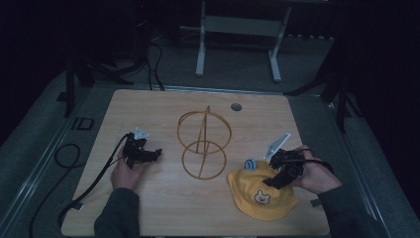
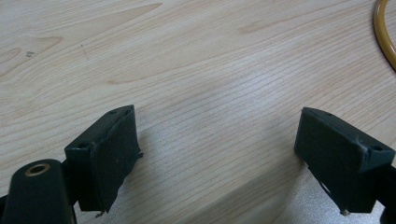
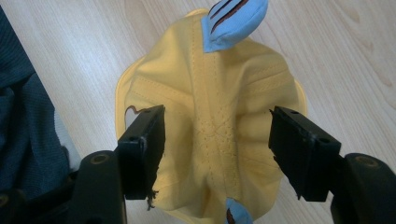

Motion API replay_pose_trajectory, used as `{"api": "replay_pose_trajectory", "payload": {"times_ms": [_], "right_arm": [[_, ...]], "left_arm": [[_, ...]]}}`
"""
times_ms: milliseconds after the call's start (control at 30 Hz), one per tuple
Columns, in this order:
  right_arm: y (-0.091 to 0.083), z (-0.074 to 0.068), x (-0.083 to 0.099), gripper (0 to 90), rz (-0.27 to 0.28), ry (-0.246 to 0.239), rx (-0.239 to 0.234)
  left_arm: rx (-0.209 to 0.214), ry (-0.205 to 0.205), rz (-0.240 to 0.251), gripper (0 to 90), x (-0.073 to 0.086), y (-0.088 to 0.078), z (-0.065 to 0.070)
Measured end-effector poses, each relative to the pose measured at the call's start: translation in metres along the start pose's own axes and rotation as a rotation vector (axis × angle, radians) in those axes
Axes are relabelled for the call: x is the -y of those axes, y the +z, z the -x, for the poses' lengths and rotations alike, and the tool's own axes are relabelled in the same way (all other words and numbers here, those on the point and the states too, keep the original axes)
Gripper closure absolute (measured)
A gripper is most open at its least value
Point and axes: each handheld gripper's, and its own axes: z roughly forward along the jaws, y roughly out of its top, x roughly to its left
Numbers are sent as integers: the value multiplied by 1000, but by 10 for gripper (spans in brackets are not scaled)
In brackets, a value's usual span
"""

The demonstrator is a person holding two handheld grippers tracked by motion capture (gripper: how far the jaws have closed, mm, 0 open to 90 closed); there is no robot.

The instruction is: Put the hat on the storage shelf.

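Over the soft yellow hat (image 3: 210, 116), right gripper (image 3: 217, 154) fingers gape, gripping nothing.

No words, brands or numbers for you to read anywhere, the one sign a small cartoon bear face printed on the yellow hat (image 1: 261, 196), just below your right claw (image 1: 275, 181), too small for detail
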Motion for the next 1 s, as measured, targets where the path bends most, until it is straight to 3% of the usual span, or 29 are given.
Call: {"api": "replay_pose_trajectory", "payload": {"times_ms": [400, 1000], "right_arm": [[6, 2, -1, 457, -60, -4, -29], [6, 1, -4, 709, -110, -26, -53]], "left_arm": [[0, 0, 0, 135, 0, 0, 0], [0, 1, 0, 135, 0, 0, 0]]}}
